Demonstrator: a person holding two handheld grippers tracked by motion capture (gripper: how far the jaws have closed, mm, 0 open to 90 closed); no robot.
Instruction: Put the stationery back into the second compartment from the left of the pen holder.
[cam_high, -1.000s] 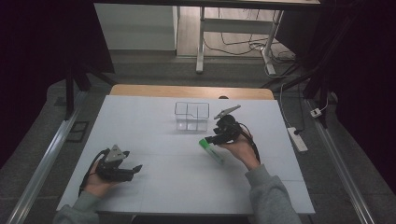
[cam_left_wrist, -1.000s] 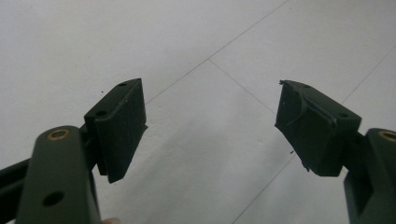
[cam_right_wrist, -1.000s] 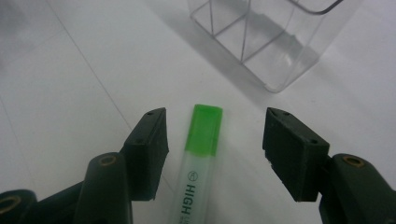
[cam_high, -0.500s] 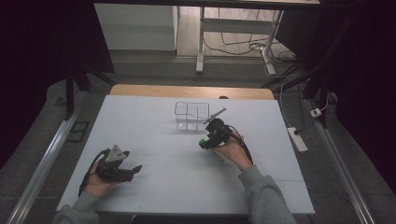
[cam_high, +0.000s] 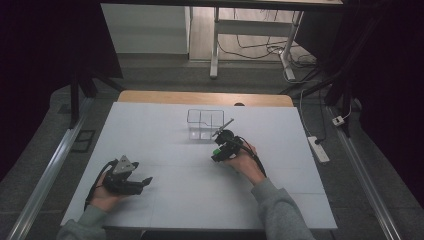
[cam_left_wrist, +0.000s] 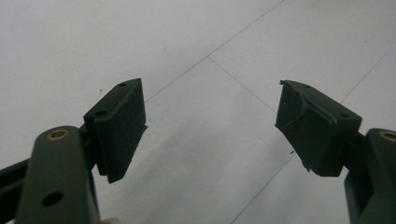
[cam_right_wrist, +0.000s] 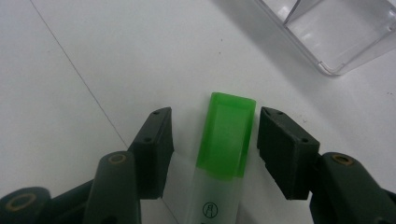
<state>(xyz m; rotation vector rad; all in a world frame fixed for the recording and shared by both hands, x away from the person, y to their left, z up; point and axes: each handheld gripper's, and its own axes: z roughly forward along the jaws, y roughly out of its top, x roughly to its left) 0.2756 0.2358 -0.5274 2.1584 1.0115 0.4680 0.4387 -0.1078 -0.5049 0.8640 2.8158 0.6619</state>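
Straddling a green-capped marker lying on the white table, right gripper open with gaps on both sides, near the clear plastic box. Resting low over bare table, left gripper spread wide, holding nothing.

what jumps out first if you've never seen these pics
The bright green cap of a highlighter-like marker stands out most, lying between the parted jaws of the right tongs, which sit around it with gaps on both sides. Just beyond it a clear plastic bin stands near the middle of the white table. At the near left, the left tongs are open over bare tabletop.
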